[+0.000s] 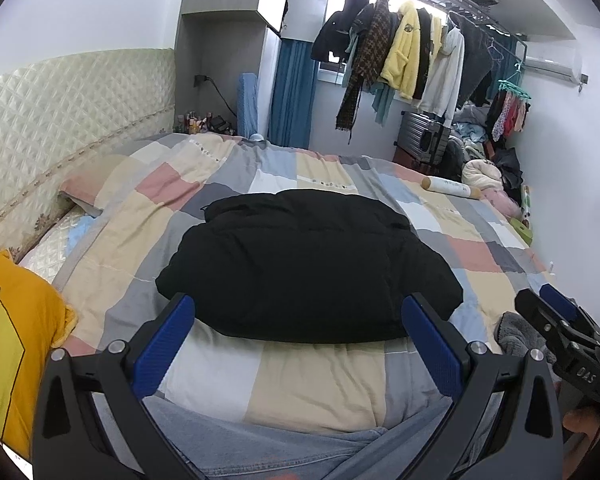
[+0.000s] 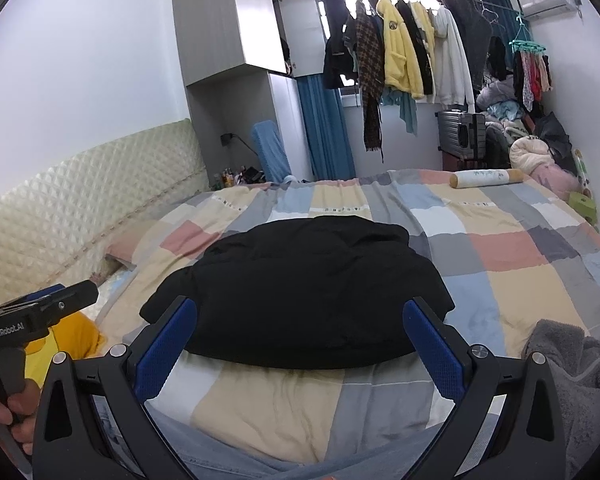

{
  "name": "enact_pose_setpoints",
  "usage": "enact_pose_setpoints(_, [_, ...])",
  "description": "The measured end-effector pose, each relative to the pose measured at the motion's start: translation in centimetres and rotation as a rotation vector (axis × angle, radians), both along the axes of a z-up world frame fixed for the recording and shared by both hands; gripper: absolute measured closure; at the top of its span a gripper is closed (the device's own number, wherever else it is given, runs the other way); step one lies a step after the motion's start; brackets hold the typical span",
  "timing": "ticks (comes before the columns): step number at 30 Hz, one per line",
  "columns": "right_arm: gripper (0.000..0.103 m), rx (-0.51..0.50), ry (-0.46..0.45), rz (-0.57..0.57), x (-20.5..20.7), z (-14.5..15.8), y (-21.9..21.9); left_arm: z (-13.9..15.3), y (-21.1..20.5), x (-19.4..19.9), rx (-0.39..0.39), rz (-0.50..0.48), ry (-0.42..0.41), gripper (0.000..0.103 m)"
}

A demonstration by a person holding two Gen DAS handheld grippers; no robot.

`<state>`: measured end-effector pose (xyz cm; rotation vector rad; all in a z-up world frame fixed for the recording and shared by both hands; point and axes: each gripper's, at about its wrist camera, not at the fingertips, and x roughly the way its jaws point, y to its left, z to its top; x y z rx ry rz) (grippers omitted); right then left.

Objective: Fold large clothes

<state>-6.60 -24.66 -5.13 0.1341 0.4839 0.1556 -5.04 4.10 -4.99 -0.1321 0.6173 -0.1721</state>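
A black padded jacket lies folded into a compact bundle on the patchwork bed cover; it also shows in the right wrist view. My left gripper is open and empty, held above the near edge of the bed, short of the jacket. My right gripper is open and empty, at about the same distance from the jacket. The right gripper shows at the right edge of the left wrist view. The left gripper shows at the left edge of the right wrist view.
A quilted cream headboard runs along the left. A yellow pillow lies at the near left. A grey fleece item lies at the near right. A bolster rests at the far right. Clothes hang on a rack behind.
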Motion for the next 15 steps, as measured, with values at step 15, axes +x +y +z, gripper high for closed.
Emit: enact_pose_setpoints(15, [0.000,0.000,0.025,-0.008,-0.04,-0.67,-0.32,-0.18,-0.62,-0.12,0.007,-0.022,0.008,0.000])
